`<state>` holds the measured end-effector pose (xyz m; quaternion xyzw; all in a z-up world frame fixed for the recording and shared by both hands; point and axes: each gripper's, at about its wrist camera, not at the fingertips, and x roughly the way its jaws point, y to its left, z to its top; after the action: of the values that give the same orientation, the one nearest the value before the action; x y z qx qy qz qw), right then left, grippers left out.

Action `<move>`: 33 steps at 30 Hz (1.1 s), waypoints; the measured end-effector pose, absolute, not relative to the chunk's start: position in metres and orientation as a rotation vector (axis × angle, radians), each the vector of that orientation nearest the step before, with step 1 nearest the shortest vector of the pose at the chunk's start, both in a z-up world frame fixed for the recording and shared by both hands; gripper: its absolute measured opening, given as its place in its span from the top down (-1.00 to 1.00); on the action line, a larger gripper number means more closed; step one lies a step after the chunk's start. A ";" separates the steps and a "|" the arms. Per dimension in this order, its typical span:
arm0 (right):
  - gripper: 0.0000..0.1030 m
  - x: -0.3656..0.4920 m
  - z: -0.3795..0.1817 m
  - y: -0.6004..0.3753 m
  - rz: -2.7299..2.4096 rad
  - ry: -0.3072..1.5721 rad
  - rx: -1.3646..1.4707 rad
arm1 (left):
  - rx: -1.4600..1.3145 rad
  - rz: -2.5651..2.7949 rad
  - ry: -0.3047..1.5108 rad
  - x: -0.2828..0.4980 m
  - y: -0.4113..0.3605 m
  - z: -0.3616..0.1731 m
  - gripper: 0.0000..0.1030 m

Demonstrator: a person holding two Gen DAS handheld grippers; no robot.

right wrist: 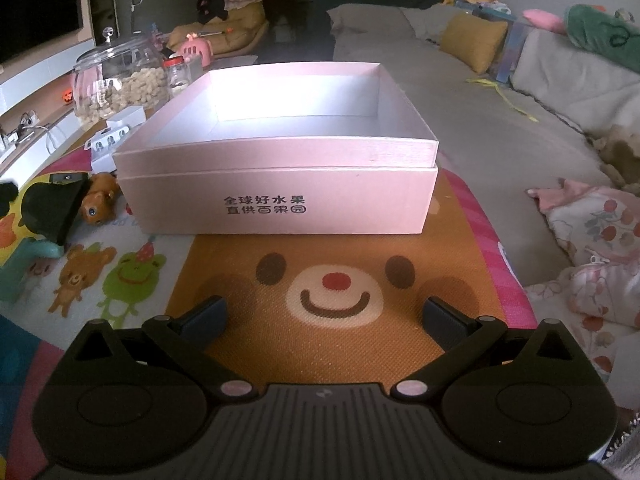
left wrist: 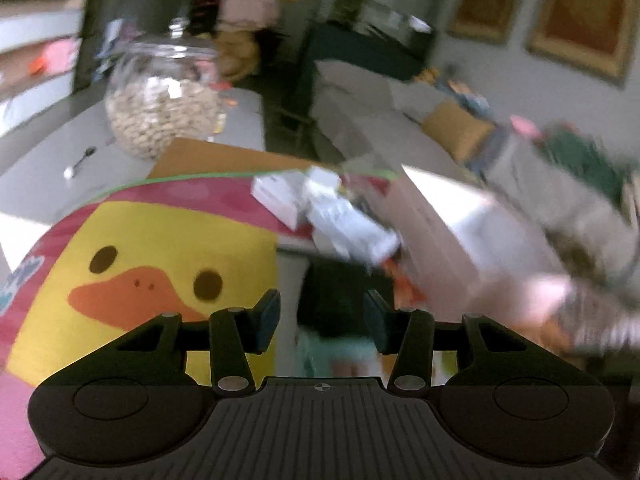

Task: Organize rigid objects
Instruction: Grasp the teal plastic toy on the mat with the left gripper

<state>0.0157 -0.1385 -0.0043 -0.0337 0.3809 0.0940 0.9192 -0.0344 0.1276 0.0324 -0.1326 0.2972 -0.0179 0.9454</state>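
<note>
An open pink cardboard box [right wrist: 280, 200] with an empty white inside stands on a cartoon play mat [right wrist: 332, 344]. My right gripper [right wrist: 324, 316] is open just in front of it, over a bear face, with nothing between its fingers. Left of the box lie an orange toy dog [right wrist: 98, 198], a black object [right wrist: 52, 204] on a teal thing [right wrist: 20, 268], and white plastic items [right wrist: 116, 128]. The left wrist view is blurred. There my left gripper [left wrist: 322, 318] is open above the mat's yellow duck [left wrist: 152, 264]; a dark object [left wrist: 332, 292] shows beyond the gap, apparently untouched. The pink box [left wrist: 432, 232] is at the right.
A glass jar [right wrist: 116, 80] filled with pale pieces stands behind the white items, with a small red-lidded jar [right wrist: 176, 70] beside it. A grey sofa [right wrist: 460, 120] with a yellow cushion [right wrist: 474, 40] runs along the right. A floral blanket [right wrist: 592, 240] lies near the mat's right edge.
</note>
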 end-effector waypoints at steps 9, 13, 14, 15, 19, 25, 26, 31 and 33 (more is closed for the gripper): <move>-1.00 0.006 -0.003 -0.136 0.266 0.760 -0.102 | -0.054 -0.003 0.593 -0.034 0.093 0.013 0.02; -1.00 0.006 -0.003 -0.135 0.266 0.757 -0.105 | -0.017 -0.035 0.616 -0.028 0.085 0.011 0.17; -1.00 0.006 -0.003 -0.135 0.267 0.759 -0.101 | 0.000 -0.047 0.614 -0.031 0.085 0.011 0.36; -1.00 0.006 -0.003 -0.135 0.268 0.759 -0.099 | 0.018 -0.069 0.612 -0.037 0.085 0.011 0.45; -1.00 0.007 -0.003 -0.134 0.267 0.758 -0.099 | 0.060 -0.168 0.635 -0.058 0.086 0.006 0.51; -0.93 -0.002 0.003 -0.123 0.336 0.724 -0.106 | 0.109 -0.048 0.651 -0.069 0.096 0.003 0.51; -0.93 -0.006 0.007 -0.116 0.378 0.707 -0.106 | 0.105 -0.030 0.652 -0.070 0.100 0.003 0.56; -0.93 -0.013 0.032 -0.056 0.572 0.626 -0.156 | -0.013 -0.024 0.666 -0.079 0.128 0.005 0.58; -0.93 -0.001 0.036 -0.029 0.634 0.665 -0.144 | -0.038 -0.030 0.658 -0.084 0.130 0.004 0.58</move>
<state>-0.0007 -0.0294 0.0356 -0.0695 0.3207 0.3057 0.8938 -0.0840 0.1299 0.0042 -0.0188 0.3228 -0.0149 0.9461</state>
